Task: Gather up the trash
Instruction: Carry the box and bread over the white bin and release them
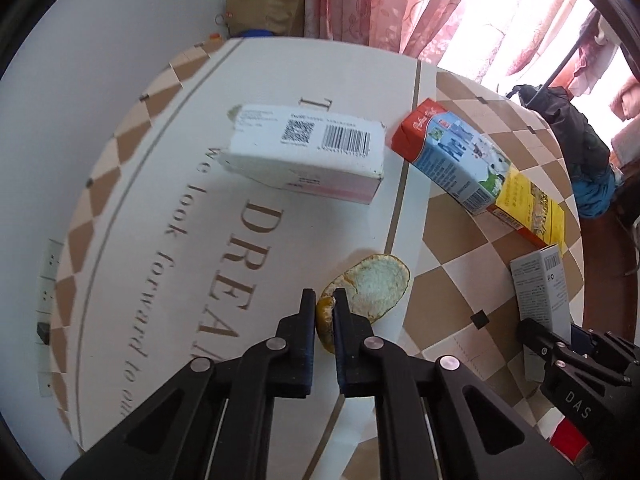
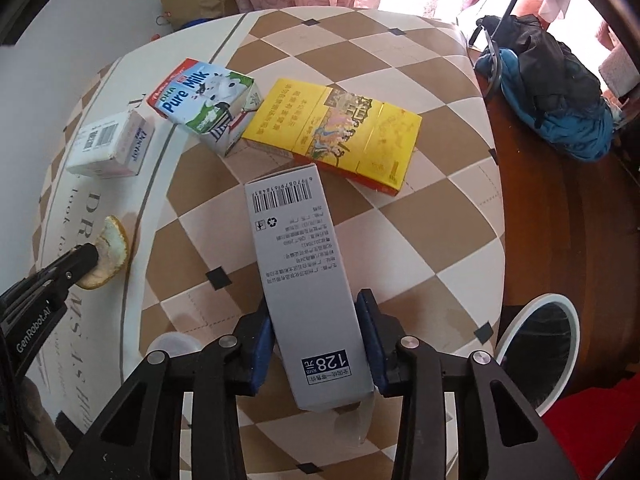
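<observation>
Left gripper (image 1: 324,304): clamped on curled orange peel (image 1: 372,288); thin edge hold, may slip. Right gripper (image 2: 316,316): clamped on tall grey cardboard box (image 2: 304,264); may pivot.

"Pure Milk" carton (image 2: 204,98), grey box (image 2: 308,280) "128" (price)

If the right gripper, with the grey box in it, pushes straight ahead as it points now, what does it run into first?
Most likely the yellow carton: the grey box clamped in the right gripper leads, and its far end sits just short of that carton's near edge. Height above the table is unclear.
</observation>
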